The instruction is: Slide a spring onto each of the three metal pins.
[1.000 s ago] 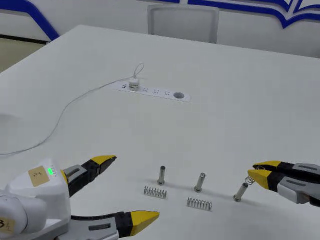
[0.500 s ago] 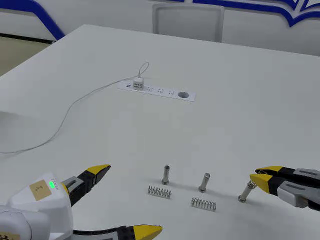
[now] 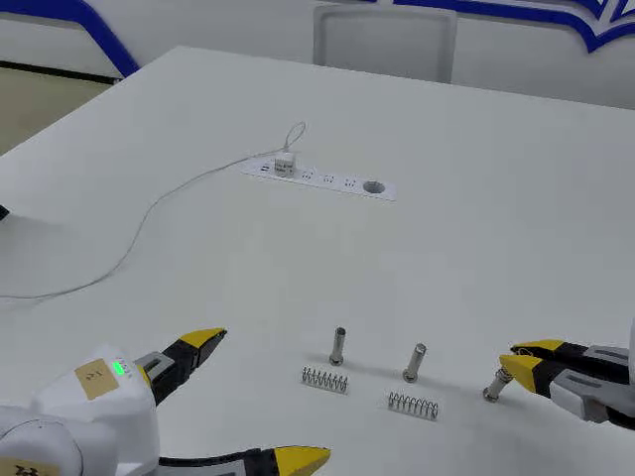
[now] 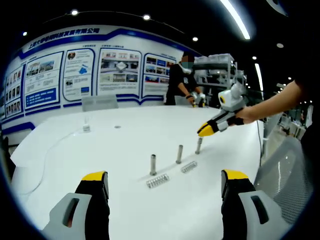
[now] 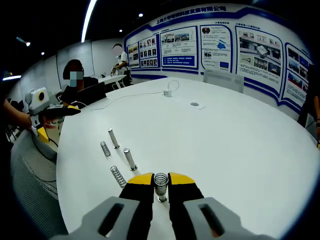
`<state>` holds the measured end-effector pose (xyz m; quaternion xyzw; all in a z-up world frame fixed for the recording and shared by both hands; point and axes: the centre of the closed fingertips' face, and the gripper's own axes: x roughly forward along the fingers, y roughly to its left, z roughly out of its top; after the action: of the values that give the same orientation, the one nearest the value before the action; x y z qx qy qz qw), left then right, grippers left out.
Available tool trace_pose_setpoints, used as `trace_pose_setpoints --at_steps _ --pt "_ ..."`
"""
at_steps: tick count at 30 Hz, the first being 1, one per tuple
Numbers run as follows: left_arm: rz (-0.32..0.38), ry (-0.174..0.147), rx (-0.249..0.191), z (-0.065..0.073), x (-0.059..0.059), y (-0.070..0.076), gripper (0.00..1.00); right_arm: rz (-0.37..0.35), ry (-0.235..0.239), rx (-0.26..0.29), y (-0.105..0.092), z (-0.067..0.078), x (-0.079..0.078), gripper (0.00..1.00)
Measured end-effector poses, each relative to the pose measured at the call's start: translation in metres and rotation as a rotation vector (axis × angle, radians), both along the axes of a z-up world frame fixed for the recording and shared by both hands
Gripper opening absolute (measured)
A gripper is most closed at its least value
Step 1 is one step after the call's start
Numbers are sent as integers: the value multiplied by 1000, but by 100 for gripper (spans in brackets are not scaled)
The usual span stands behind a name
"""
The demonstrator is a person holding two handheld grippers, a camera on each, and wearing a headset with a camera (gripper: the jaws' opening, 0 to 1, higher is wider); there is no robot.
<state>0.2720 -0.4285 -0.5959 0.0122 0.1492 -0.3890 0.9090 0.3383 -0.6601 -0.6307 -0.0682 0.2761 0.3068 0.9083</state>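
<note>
Three metal pins stand in a row on the white table: left pin (image 3: 337, 347), middle pin (image 3: 415, 363), right pin (image 3: 493, 384). My right gripper (image 3: 523, 359) is shut on a spring (image 5: 160, 184) that sits over the top of the right pin, which leans a little. Two more springs lie flat in front of the other pins, one (image 3: 325, 380) by the left pin and one (image 3: 412, 405) by the middle pin. My left gripper (image 3: 251, 399) hovers open at the near left, well short of the pins, with nothing between its fingers (image 4: 95, 179).
A white power strip (image 3: 319, 179) with a plugged-in adapter and a cable (image 3: 149, 213) lies farther back on the table. A chair (image 3: 385, 40) stands at the far edge. People sit and stand at a table in the background (image 4: 186, 82).
The right gripper has brought its spring down from beside the right pin's tip onto the pin. The head camera has shifted; the left gripper stays open in place.
</note>
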Motion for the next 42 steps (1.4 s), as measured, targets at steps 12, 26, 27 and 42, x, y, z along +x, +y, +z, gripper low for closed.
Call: trace_pose_setpoints --at_steps 12,26,27,42 --pt "21 16 -4 -4 3 4 95 14 22 -53 3 -16 2 11" --pt "42 33 -4 -7 5 7 94 20 55 -90 3 -36 -1 11" --pt "42 34 -5 -7 5 7 94 18 57 -90 3 -37 -2 11" --pt "36 39 0 -9 4 7 94 41 47 -121 3 -40 -2 13"
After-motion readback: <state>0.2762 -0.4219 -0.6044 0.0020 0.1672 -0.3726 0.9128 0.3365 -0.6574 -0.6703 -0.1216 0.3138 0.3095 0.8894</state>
